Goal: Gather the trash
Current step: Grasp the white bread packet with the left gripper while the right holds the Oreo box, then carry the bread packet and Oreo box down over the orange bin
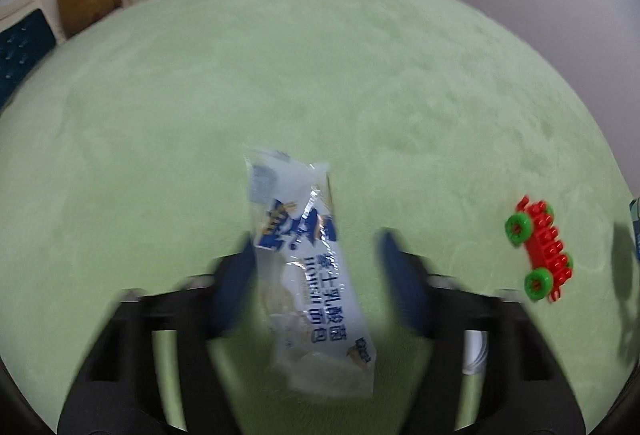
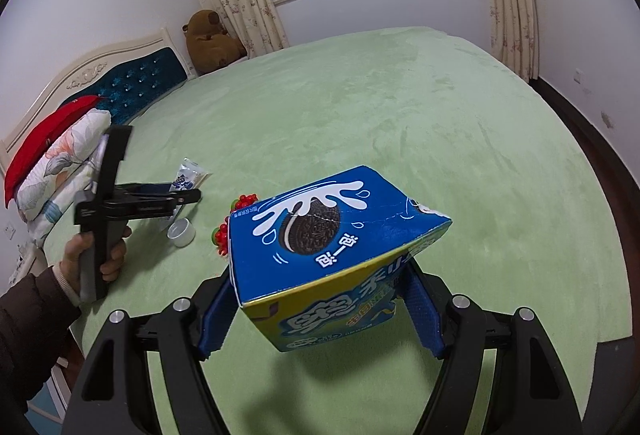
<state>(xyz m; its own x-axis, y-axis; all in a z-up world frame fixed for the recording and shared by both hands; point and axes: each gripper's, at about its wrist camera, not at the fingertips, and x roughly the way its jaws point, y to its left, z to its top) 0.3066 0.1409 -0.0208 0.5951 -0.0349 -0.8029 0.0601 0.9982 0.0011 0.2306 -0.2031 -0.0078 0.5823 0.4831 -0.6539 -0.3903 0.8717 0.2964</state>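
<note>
Reaching with my left hand-held gripper (image 1: 316,275) over the crinkled white-and-blue plastic bread wrapper (image 1: 308,275) lying on the pale green bed (image 1: 320,75). Jaws released, blue pads either side of the wrapper; left pad looks about touching its edge, right pad apart. View is motion-blurred, so contact is uncertain.

My right hand-held gripper (image 2: 320,299) is clenched on the blue cardboard cookie box (image 2: 332,235), held tilted above the bed.

Relative to the wrapper: red-and-green toy brick car (image 1: 538,249) well to its right; small white round cup (image 2: 182,231) just beside its near end.

Step in hand, my judgement: picking up the second trash item. Next move calls for centring the wrapper, pressing down lightly and closing; thin film may slip or fold away.
</note>
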